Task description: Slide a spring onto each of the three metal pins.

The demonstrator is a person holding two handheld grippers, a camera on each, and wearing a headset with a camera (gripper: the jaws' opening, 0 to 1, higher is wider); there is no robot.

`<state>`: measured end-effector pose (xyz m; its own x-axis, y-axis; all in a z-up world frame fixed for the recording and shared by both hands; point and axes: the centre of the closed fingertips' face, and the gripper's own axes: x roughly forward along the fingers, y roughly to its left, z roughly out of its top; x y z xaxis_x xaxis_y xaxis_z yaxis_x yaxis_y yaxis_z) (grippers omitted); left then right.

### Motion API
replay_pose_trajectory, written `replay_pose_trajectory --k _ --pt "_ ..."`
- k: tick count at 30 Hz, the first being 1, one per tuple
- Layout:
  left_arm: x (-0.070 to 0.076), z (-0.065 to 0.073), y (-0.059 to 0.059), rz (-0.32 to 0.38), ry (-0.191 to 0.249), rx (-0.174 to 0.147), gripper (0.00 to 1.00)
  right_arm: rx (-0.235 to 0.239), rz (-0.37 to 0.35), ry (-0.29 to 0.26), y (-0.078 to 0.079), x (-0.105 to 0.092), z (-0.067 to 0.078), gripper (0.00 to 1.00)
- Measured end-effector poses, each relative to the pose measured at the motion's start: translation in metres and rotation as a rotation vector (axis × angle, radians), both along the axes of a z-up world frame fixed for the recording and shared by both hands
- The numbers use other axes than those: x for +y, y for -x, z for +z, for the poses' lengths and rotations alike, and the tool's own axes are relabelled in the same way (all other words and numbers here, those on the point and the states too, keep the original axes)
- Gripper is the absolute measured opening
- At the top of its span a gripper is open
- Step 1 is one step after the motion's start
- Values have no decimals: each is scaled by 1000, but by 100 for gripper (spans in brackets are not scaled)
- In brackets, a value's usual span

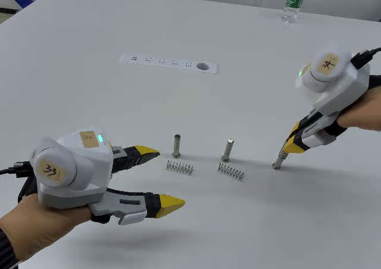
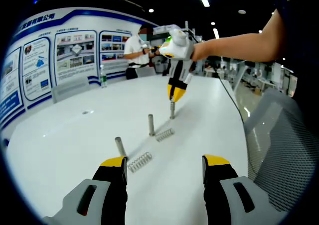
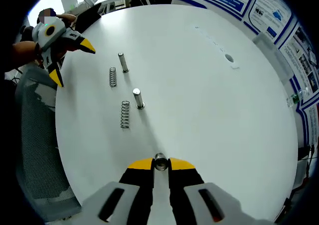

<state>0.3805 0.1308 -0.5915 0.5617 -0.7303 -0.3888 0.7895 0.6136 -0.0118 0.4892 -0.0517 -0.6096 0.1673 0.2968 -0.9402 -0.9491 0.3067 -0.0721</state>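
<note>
Nearest the person, the left claw (image 1: 158, 178) hovers low over the white table (image 1: 89, 90). Its yellow-tipped jaws are spread wide and hold nothing. In the left gripper view the same claw (image 2: 165, 161) points across the table at the row of parts.

Just beyond its tips two springs lie flat on the table. The left spring (image 1: 180, 167) lies just in front of the left pin (image 1: 177, 145), and the right spring (image 1: 231, 172) lies just in front of the middle pin (image 1: 228, 150). Both pins stand upright and bare, each close to its spring but apart from it.

Further to the right stands the right pin (image 1: 278, 160), also upright. The right claw (image 1: 293, 145) comes down on it at a slant, held in a hand (image 1: 363, 111). In the right gripper view the jaws of this claw (image 3: 160, 165) are clenched on the round top of that pin. In the head view the shaft below the tips looks ribbed, like coils, but it is too small to be sure.

Well behind the pins a white power strip (image 1: 169, 62) lies flat. At the table's far edge stands a clear bottle (image 1: 293, 1) with a green label.
</note>
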Motion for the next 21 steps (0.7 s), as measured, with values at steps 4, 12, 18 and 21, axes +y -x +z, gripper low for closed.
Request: replay_pose_trajectory --k 4,12,18,21 --pt "0 0 0 0 1 1 62 2 -9 -2 -1 2 -6 12" --pt "1 0 0 2 -2 1 62 10 -17 10 0 0 -18 12" --pt "1 2 -1 3 -4 -1 62 17 -17 12 2 1 -23 12" --pt "2 1 -1 4 -5 -2 62 18 -19 7 2 1 -25 13"
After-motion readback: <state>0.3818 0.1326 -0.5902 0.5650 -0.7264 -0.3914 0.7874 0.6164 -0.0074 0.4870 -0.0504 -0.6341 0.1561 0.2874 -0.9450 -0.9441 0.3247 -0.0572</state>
